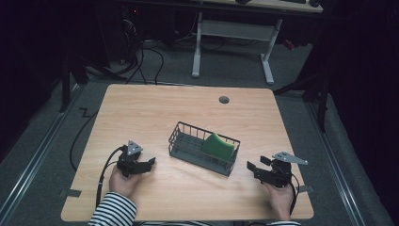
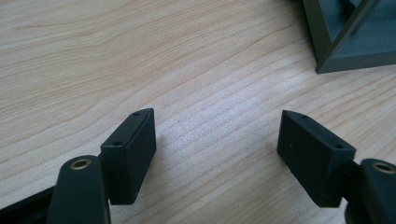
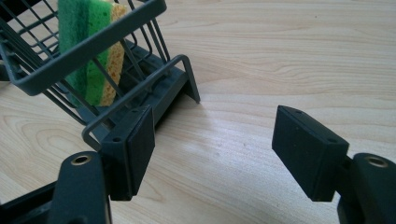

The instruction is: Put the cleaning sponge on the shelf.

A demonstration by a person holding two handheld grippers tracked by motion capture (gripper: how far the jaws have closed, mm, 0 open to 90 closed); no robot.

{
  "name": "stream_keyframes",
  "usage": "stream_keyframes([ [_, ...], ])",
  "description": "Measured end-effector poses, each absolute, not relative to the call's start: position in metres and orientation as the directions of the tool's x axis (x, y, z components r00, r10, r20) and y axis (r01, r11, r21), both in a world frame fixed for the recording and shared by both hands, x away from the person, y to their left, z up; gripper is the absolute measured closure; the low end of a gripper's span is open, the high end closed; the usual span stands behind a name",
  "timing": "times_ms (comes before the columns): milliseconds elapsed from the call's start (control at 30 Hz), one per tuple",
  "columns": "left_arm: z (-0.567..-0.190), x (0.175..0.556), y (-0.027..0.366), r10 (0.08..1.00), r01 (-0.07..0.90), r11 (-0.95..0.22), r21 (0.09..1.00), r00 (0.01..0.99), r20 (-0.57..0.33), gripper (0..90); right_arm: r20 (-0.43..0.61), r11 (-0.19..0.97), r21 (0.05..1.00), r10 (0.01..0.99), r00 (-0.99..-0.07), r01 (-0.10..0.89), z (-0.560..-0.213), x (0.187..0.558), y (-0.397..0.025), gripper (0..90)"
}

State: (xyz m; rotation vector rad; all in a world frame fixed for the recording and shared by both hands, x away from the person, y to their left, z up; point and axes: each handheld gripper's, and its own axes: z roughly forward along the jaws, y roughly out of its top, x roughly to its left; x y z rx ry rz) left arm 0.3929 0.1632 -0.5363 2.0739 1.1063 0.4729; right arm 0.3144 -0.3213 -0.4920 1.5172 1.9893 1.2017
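Note:
A dark grey wire basket (image 1: 188, 146) stands near the middle of the wooden table (image 1: 155, 108). Leaning in its right end is a green and yellow sponge (image 1: 219, 146). My left gripper (image 1: 151, 162) rests on the table to the basket's left, open, with bare wood between its jaws (image 2: 217, 140); a corner of the basket (image 2: 327, 46) shows at the top right of the left gripper view. My right gripper (image 1: 250, 167) sits to the basket's right, open and empty (image 3: 212, 140). Its left pad (image 3: 135, 149) is close to the basket's end (image 3: 140, 93), where the sponge (image 3: 86, 42) stands behind the wires.
A round grey grommet (image 1: 224, 100) is set into the table's far side. Beyond the table stands a white desk frame (image 1: 235, 42) on grey carpet. Cables (image 1: 80, 136) trail off the left edge. A striped sleeve (image 1: 113, 212) enters at the bottom left.

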Motion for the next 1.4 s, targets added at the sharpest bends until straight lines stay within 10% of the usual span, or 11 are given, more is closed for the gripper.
stream_keyframes([
  [1400,-0.536,0.393,0.163,0.826,0.559,-0.368,0.743,0.563,-0.014,28.5,0.064,0.143,0.738,0.958,-0.279,0.66,-0.528,0.328,-0.308,30.1],
])
